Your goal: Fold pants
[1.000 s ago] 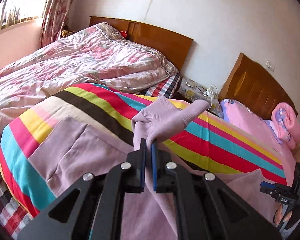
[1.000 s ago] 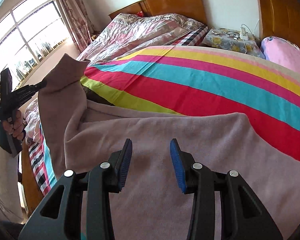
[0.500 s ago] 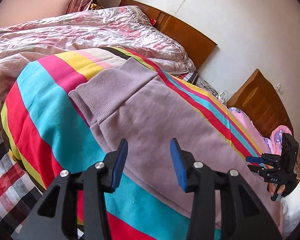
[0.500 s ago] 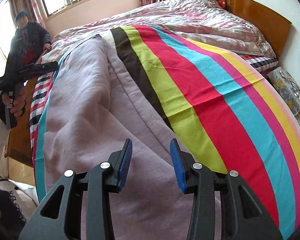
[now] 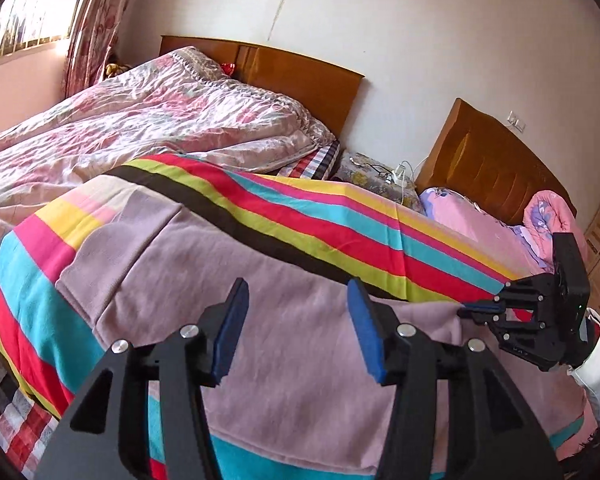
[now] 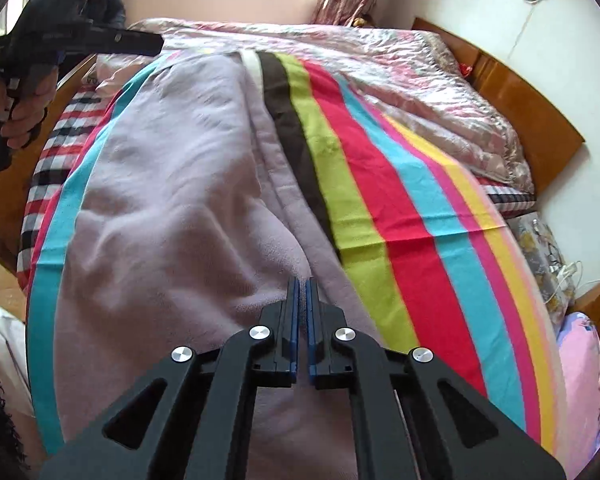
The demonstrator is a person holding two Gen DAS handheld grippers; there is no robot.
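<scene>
Right gripper (image 6: 302, 286) newly clamped on pants (image 6: 172, 184) edge, left gripper (image 5: 296, 304) agape

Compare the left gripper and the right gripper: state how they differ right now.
The left gripper is open above the lilac pants, gripping nothing; the right gripper is shut, pinching a ridge of pants fabric. The left hangs nearer the striped sheet's edge; the right works further along the pants. Both have black frames and blue pads.

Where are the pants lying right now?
The lilac pants lie spread on the striped blanket, along its edge nearest the person, under both tools; the right tool pinches their fabric.
</scene>
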